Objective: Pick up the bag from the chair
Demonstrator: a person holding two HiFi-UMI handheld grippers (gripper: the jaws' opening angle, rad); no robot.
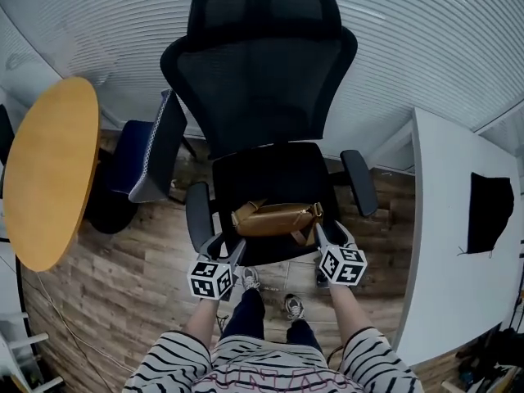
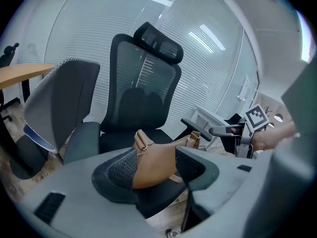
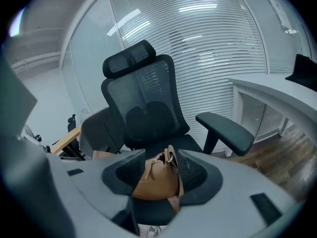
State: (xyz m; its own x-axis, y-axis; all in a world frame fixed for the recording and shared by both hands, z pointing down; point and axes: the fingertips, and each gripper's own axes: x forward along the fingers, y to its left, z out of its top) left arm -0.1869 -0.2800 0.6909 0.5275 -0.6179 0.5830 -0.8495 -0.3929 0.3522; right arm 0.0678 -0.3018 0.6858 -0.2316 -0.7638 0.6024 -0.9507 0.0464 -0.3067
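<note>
A tan leather bag (image 1: 277,218) lies across the seat of the black mesh office chair (image 1: 262,80). My left gripper (image 1: 235,248) is at the bag's left end and my right gripper (image 1: 321,236) is at its right end, both at the seat's front edge. In the left gripper view the bag (image 2: 156,160) shows in the gap of the left gripper (image 2: 156,166), whose jaws stand apart. In the right gripper view the bag's end (image 3: 156,180), with its strap ring, sits between the spread pads of the right gripper (image 3: 161,175). The bag rests on the seat.
The chair's armrests (image 1: 198,215) (image 1: 359,181) flank the bag. A round wooden table (image 1: 49,170) and a second chair (image 1: 151,150) stand to the left. A white desk (image 1: 446,219) with a black item (image 1: 490,211) is on the right. The person's shoes (image 1: 250,278) stand on the wood floor.
</note>
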